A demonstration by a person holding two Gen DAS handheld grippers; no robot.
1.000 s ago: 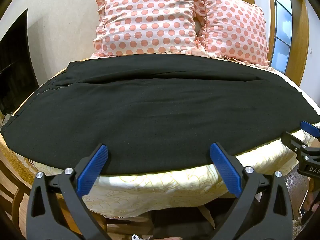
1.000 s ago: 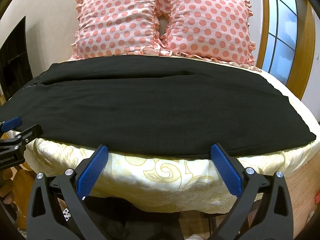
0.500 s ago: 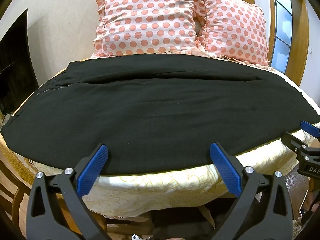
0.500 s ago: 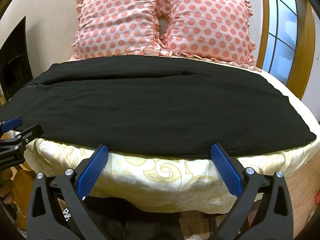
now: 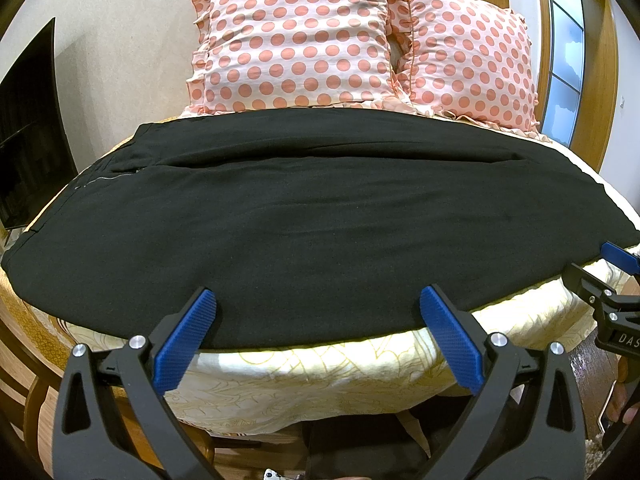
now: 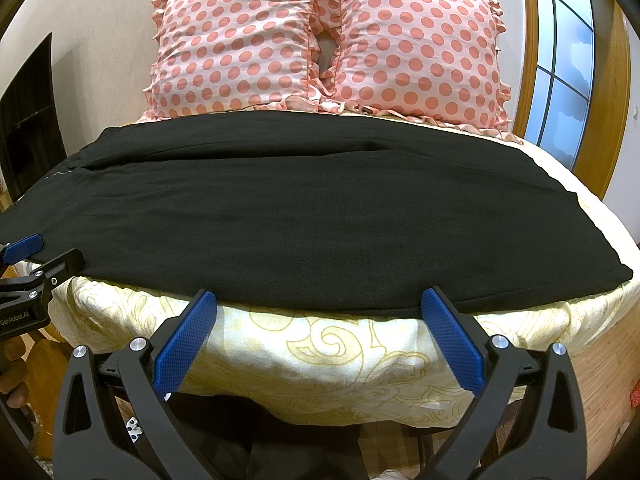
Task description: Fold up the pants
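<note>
Black pants (image 5: 312,216) lie flat across the bed, legs stacked, waist with a zipper at the left, hems at the right; they also show in the right wrist view (image 6: 304,208). My left gripper (image 5: 318,332) is open and empty, its blue fingertips (image 5: 188,332) over the pants' near edge. My right gripper (image 6: 320,332) is open and empty, just short of the near edge. Each gripper shows at the side of the other's view: the right one (image 5: 612,280) and the left one (image 6: 36,264).
Two pink polka-dot pillows (image 5: 296,40) (image 6: 416,48) stand at the head of the bed. A cream patterned sheet (image 6: 320,352) hangs over the near edge. A dark screen (image 5: 28,128) is at the left, a wood-framed window (image 6: 568,80) at the right.
</note>
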